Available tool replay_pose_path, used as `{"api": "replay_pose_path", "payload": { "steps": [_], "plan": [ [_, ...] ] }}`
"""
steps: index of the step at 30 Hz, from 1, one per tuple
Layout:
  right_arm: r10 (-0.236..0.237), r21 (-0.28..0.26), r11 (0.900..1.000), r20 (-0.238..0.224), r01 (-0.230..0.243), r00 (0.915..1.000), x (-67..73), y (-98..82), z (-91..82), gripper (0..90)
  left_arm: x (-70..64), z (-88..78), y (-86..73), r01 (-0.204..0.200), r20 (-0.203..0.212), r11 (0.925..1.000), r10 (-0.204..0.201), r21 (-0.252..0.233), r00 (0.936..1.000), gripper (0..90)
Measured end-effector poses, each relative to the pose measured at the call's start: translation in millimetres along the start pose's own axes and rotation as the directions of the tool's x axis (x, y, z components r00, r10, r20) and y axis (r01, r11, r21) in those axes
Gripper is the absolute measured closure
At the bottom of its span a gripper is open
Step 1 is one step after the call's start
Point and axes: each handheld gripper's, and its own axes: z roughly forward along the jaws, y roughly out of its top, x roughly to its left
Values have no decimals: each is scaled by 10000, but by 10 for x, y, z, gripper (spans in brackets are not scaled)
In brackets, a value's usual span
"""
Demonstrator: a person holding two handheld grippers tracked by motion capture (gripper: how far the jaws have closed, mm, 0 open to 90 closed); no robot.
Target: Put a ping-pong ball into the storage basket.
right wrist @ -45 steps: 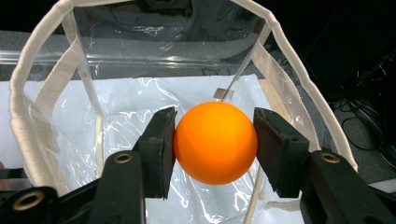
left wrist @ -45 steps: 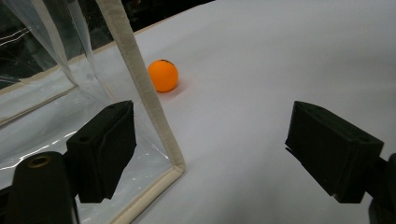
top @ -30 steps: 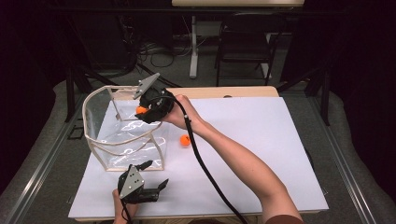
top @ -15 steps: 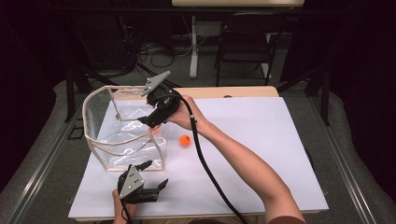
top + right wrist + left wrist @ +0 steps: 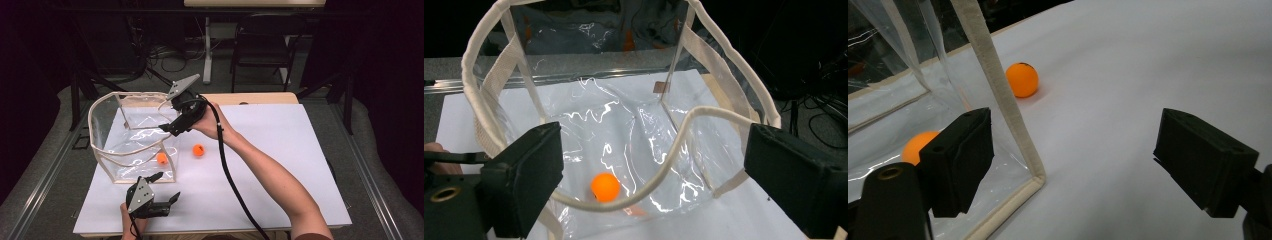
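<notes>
— Where are the balls?

— One orange ball [image 5: 162,158] lies on the floor of the clear plastic bag [image 5: 107,150], near its front corner. You can see it from above through the bag's open mouth in the right gripper view [image 5: 605,186]. The second orange ball [image 5: 198,149] sits outside on the white surface [image 5: 280,150], just beside the bag's right wall.

— And the tongs?

— The right tongs [image 5: 167,127] hang over the bag's opening, held by a hand reaching in from the lower right. Their jaws have just been opening and now stand wide with nothing between them; the ball lies below them in the bag.

— The left?

— The left tongs [image 5: 167,187] rest low at the front edge of the surface, close to the bag's front corner. Their jaws are wide apart and hold nothing. From their own camera, the bag's cream-trimmed corner [image 5: 1003,110] stands just ahead, with the ball inside the bag [image 5: 915,145] partly hidden behind one jaw and the loose ball [image 5: 1022,79] farther off.
</notes>
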Motion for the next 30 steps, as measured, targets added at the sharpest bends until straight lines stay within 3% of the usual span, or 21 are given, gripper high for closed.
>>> {"api": "replay_pose_path", "payload": {
  "steps": [16, 30],
  "plan": [
    [197, -143, 9997, 241, -194, 9995, -23, -278, -275, 62, 1, -1, 0, 13, 0, 10000, -13, -5, 10000, 158],
    [402, -31, 9992, 339, -401, 9986, -43, -571, -381, 53, 7, -6, -2, 38, -42, 10000, -38, -39, 10000, 158]
  ]
}}
